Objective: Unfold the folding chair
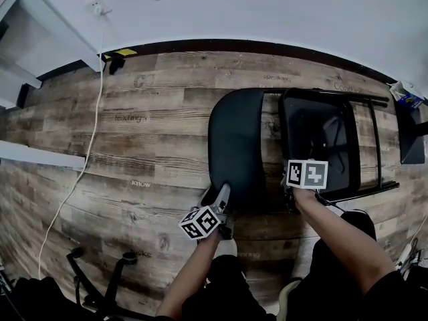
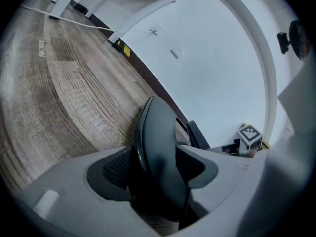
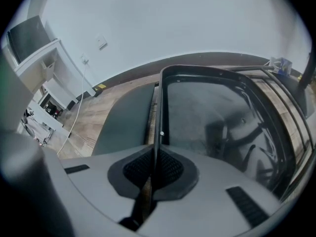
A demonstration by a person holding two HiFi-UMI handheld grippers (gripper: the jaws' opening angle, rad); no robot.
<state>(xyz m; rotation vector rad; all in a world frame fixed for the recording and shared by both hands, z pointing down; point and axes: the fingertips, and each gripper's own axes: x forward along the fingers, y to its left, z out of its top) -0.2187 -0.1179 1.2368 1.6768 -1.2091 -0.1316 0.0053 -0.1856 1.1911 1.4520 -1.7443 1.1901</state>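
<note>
The black folding chair [image 1: 314, 112] lies centre-right on the wood-plank floor [image 1: 134, 132], long axis running left to right: matte curved backrest [image 1: 235, 146] at left, glossy seat [image 1: 321, 152] and thin tubular frame [image 1: 376, 136] at right. My left gripper [image 2: 158, 172] gapes wide around the backrest's edge without clamping it. My right gripper [image 3: 154, 169] is pinched tight on the seat's thin rim.

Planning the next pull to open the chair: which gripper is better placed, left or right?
Right, probably. The right gripper is shut on the seat rim, ready to swing it. The left gripper stands open around the backrest and would have to close first.
</note>
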